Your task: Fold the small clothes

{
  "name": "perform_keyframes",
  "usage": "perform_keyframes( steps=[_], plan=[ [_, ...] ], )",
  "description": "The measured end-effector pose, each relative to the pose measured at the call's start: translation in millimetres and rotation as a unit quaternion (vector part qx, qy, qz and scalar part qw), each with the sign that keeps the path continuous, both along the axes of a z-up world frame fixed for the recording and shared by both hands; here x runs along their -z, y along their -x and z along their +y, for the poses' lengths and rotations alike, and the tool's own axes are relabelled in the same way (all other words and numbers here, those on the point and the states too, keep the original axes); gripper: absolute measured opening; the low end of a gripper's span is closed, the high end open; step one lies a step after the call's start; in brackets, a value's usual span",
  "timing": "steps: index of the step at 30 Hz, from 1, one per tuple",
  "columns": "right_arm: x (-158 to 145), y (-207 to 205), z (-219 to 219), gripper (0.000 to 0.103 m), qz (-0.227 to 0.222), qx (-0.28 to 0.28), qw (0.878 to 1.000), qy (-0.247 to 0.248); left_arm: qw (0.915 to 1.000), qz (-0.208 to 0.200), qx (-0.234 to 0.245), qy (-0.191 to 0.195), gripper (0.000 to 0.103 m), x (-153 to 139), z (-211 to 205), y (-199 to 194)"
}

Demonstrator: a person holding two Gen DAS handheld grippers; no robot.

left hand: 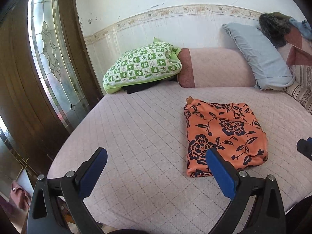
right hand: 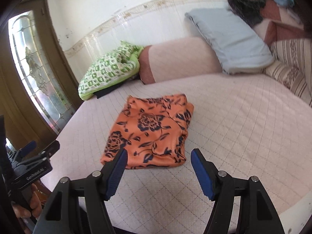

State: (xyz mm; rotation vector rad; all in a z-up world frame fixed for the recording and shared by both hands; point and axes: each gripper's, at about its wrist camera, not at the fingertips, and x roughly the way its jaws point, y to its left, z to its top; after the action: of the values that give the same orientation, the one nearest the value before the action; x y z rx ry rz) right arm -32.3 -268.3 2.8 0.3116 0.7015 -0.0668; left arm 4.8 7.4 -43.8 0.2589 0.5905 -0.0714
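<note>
Right wrist: folded orange garment [right hand: 150, 130] on bed [right hand: 234, 117].

The left gripper [left hand: 156, 156] sits at the bottom of its view, jaws wide apart, nothing between them. The right gripper [right hand: 159, 157] is at the bottom of its view, jaws apart and empty. A hand [right hand: 29, 204] shows at the lower left, gripping a handle.
</note>
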Motion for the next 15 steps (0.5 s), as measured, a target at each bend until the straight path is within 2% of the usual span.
perform_keyframes(
  steps=[6,15],
  plan=[
    [-38.1,18.2,25.7,0.071,-0.049,-0.026,0.998,0.032,0.9998,-0.016,-0.014,0.003,0.101,-21.4,4.5,14.8],
    [-61.8,23.9,46.8,0.071,-0.080,-0.043,0.995,0.051,0.9990,-0.021,-0.040,-0.004,0.101,-33.2,13.9,20.4]
  ],
)
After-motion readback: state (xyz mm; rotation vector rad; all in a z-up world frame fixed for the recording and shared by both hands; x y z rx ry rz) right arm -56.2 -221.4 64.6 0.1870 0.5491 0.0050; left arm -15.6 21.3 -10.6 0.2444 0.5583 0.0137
